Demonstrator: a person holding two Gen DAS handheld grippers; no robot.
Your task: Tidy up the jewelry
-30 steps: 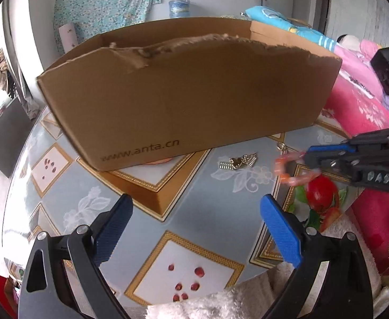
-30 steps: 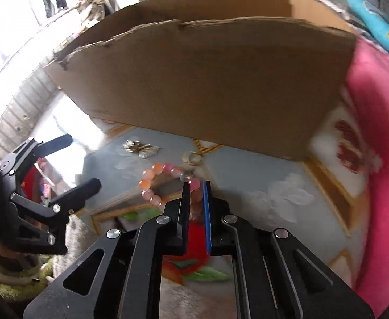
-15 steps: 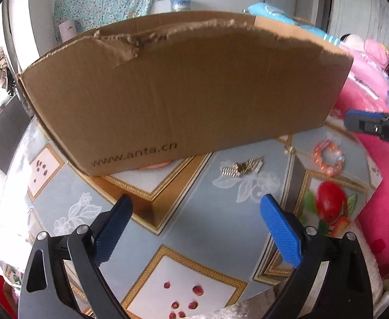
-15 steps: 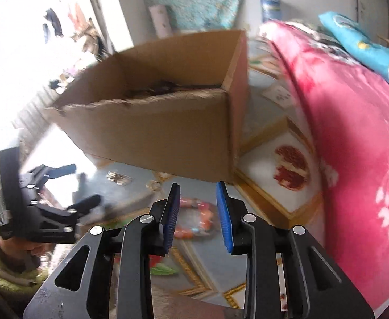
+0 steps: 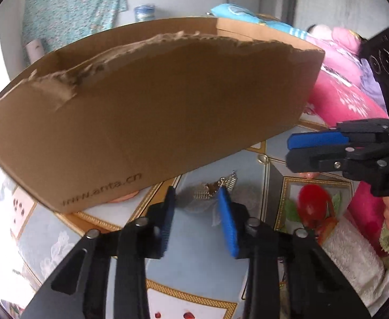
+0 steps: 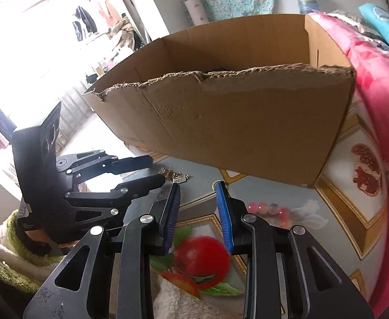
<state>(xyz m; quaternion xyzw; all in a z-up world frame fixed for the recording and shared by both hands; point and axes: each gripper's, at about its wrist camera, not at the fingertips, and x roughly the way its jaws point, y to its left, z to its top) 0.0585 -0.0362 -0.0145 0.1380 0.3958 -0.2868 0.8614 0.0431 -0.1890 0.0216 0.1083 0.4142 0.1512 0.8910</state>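
With nothing yet gripped, the left claw (image 5: pixel 197 199) is being narrowed around the gold chain (image 5: pixel 217 187), which risks being nudged aside.

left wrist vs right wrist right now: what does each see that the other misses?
Left wrist only: the web address printed on the cardboard box and a small ring on the table.
Right wrist only: the pink bead bracelet and the box's open inside.
Both: the box, the gold chain piece, the red fruit print, the left gripper and the right gripper, neither holding anything.
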